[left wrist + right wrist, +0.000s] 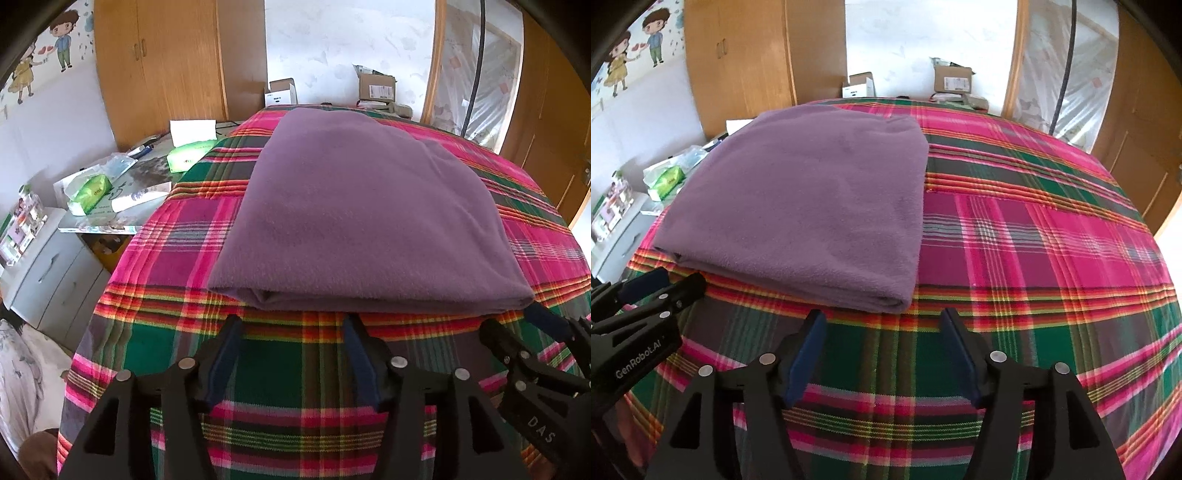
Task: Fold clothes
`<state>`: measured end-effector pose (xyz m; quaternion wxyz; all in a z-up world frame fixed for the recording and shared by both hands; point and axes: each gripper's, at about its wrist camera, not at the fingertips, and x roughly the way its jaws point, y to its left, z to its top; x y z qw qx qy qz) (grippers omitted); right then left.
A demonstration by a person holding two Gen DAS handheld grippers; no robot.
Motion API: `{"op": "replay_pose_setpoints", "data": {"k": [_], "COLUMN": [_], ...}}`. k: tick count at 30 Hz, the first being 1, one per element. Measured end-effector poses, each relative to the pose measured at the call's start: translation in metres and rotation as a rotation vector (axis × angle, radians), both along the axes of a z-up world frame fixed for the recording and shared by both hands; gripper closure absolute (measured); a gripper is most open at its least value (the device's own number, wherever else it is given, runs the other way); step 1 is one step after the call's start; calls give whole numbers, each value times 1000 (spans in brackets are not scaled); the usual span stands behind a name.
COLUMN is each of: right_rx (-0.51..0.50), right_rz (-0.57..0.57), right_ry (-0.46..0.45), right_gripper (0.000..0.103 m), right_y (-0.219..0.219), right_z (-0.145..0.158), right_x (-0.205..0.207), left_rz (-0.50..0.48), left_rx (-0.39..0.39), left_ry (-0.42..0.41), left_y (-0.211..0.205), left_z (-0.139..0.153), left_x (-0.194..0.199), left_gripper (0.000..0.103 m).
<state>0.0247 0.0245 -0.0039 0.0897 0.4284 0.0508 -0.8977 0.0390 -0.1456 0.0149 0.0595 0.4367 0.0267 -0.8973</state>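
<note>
The purple garment [362, 214] lay as a neat folded rectangle on the plaid bed [280, 373], so the folding looked nearly or wholly done. The left gripper [291, 328] and right gripper [882, 321] stood wide apart and empty just at its six-o'clock edge.

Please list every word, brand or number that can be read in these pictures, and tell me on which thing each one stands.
"DAS": on the right tongs, seen from the left wrist camera.
"GenRobot.AI": on the left tongs, seen from the right wrist camera.
Cardboard box: its label is too small to read.
White box: its dark label is blurred.
Green tissue packs: the print is too blurred to read.
</note>
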Motion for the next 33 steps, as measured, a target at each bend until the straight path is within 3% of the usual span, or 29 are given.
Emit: {"op": "replay_pose_setpoints", "data": {"k": [33], "right_rx": [-3], "right_rz": [-7], "right_ry": [-1], "right_gripper": [34], "right_y": [-3], "right_z": [0], "right_x": [3], "left_rz": [24], "left_rx": [12], "left_ry": [4], "left_y": [-5], "left_z": [-2], "left_x": [-1], "left_gripper": [34]}}
